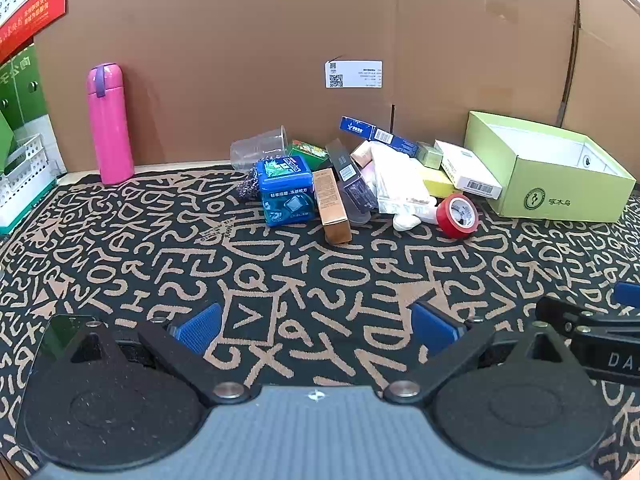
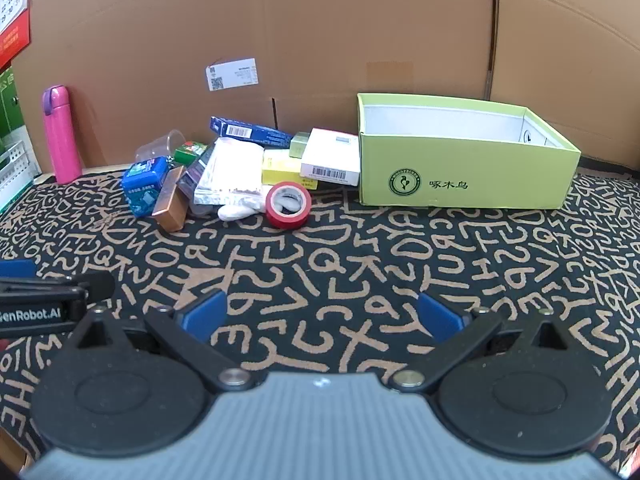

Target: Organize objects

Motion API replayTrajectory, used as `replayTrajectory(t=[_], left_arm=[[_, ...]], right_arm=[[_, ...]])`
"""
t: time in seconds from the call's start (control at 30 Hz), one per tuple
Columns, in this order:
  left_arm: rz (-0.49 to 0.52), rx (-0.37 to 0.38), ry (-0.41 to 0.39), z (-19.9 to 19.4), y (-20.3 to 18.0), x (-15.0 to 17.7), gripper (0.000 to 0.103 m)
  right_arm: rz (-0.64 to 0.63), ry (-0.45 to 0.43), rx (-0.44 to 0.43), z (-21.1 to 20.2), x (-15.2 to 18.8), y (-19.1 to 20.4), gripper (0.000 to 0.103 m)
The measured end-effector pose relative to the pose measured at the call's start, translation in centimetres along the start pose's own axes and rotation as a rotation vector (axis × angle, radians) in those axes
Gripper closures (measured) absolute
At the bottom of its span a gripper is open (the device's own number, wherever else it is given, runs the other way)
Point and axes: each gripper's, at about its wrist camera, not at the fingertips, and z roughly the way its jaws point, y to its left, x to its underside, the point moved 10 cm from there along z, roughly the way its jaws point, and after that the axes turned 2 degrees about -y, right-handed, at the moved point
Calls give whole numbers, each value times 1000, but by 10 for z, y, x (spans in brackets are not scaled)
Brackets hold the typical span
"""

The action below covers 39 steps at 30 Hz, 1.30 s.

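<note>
Objects for sorting lie in one heap at the far side of the table [image 2: 360, 248], well apart from both my tools. Nearest to me, the left gripper [image 1: 316, 326] has its jaws spread to the widest, with only the patterned cloth between the blue pads [image 1: 200, 328]. The right gripper [image 2: 322, 316] is the same: jaws fully apart, nothing held. In each wrist view I see the other gripper at the edge, so the two hover side by side over the cloth, pointing down at a slant.

Farther on comes the front of the heap. A red tape roll [image 2: 289, 204] leans on its edge, touching a white soft thing [image 2: 236, 211] beside it. Left of that, a copper-coloured carton [image 2: 170, 204] lies tilted against a blue tin [image 2: 144, 186]. Behind them I see a clear packet [image 2: 232, 176], a yellow box [image 2: 280, 172] and a white box with a barcode [image 2: 332, 158], which touches the green shoebox [image 2: 468, 180]. This shoebox stands open just right of the heap, and what I can see of its inside is bare white wall.

At the back a long dark blue box [image 2: 250, 130] rests on the heap, and a clear plastic cup [image 1: 260, 148] lies on its side. A pink bottle [image 1: 110, 124] stands upright at far left, against the cardboard wall [image 2: 320, 40].
</note>
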Motion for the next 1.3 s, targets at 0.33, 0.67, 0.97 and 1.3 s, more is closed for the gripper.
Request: replayTrajectory(t=[0.33, 0.67, 0.97, 1.3], left_arm=[[-16, -1, 37, 21, 5, 0, 0], [-21, 25, 27, 50, 9, -18, 0], [-105, 93, 29, 101, 11, -54, 30], [-147, 211, 92, 132, 0, -45, 77]], right_arm=[[14, 39, -10, 21, 2, -1, 0], [24, -28, -53, 45, -9, -3, 0], [-84, -48, -119, 101, -36, 17, 20], [-148, -75, -129, 137, -47, 33, 57]])
